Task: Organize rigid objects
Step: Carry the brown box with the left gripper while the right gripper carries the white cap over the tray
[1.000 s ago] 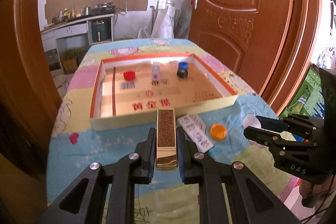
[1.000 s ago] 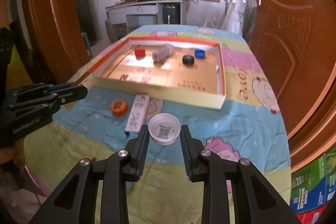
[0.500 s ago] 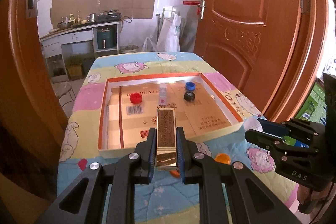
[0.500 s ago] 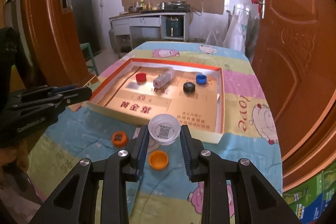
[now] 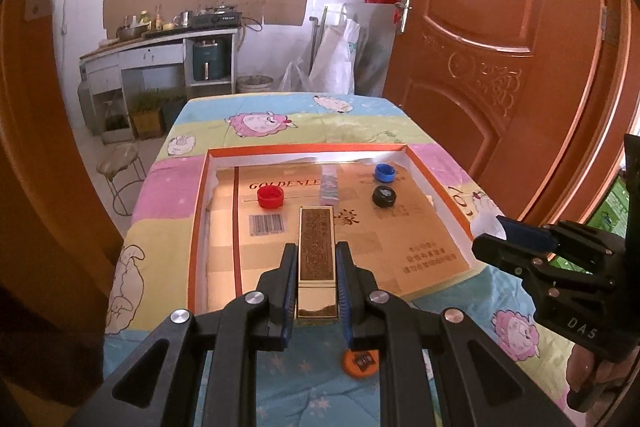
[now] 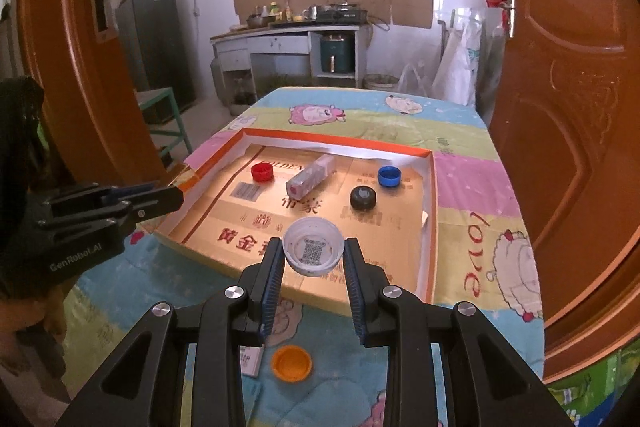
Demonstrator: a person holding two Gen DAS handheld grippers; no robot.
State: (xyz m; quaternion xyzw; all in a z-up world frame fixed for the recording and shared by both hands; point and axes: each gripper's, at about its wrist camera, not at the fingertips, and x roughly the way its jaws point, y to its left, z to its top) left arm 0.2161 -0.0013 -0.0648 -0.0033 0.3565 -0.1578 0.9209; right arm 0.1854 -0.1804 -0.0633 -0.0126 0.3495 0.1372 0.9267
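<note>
Left tool (image 5: 316,267): has carried the gold box (image 5: 316,247) from the desk's near edge forward and up; the box now hangs over the tray's near part (image 5: 432,267).
Right tool (image 6: 314,259): has lifted the white cap (image 6: 313,251) off the cloth to above the tray's near wall.
Orange caps (image 6: 291,363): now seen beneath the tools.

Cartoon-sheet table (image 6: 460,131): shallow box (image 6: 430,227), orange cap (image 6: 291,363), small carton (image 6: 250,361).

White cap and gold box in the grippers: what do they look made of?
White cap: likely matte moulded plastic, with a thin ribbed rim and a printed code inside. Gold box: probably glossy foil-faced card, given its mirror-like end and sharp edges; metal cannot be ruled out.
</note>
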